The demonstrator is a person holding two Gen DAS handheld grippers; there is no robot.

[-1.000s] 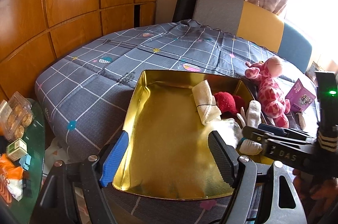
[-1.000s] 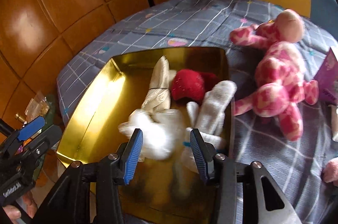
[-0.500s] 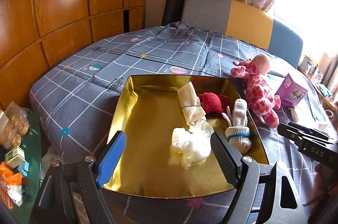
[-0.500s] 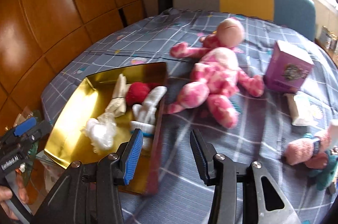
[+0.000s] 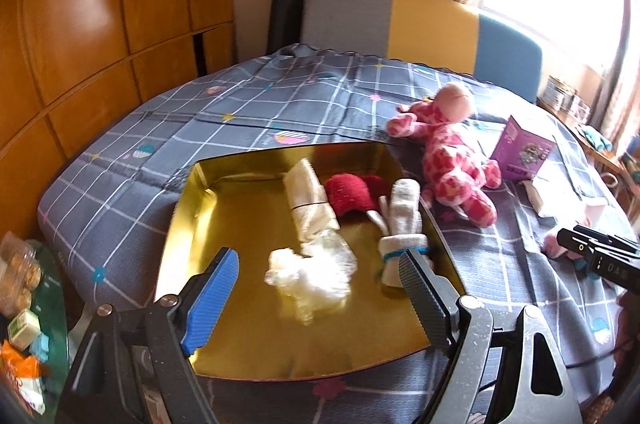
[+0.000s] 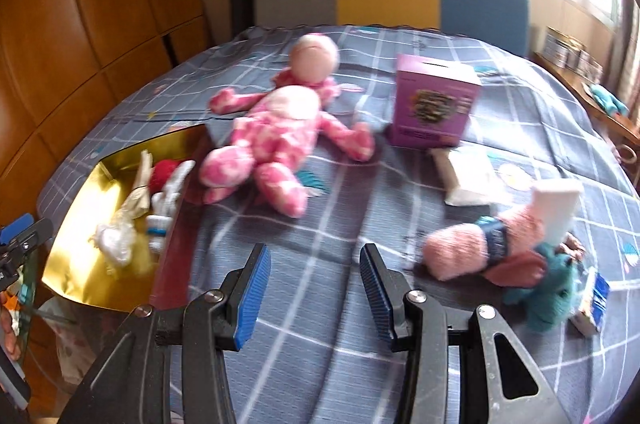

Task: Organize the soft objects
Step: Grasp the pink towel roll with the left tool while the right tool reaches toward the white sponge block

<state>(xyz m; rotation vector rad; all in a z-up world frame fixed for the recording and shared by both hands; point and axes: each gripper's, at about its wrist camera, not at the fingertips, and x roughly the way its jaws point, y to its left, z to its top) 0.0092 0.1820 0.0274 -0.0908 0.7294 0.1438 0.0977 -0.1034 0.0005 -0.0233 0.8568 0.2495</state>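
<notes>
My view blurs the crumpled white plastic wad (image 5: pixel 310 274). The small blue-and-white carton (image 6: pixel 596 298) is blurred; its print is illegible.

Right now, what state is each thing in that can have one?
Left hand-held gripper: open, empty.
Right hand-held gripper: open, empty.
Gold tray: holds four soft items.
Pink plush toy: lying on the bedspread, outside the tray.
Purple box: upright.
Pink sock roll: lying outside the tray.

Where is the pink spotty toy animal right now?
The pink spotty plush lies on the grey checked bedspread, outside the gold tray and just beside its right edge, with the purple box on its other side.
</notes>
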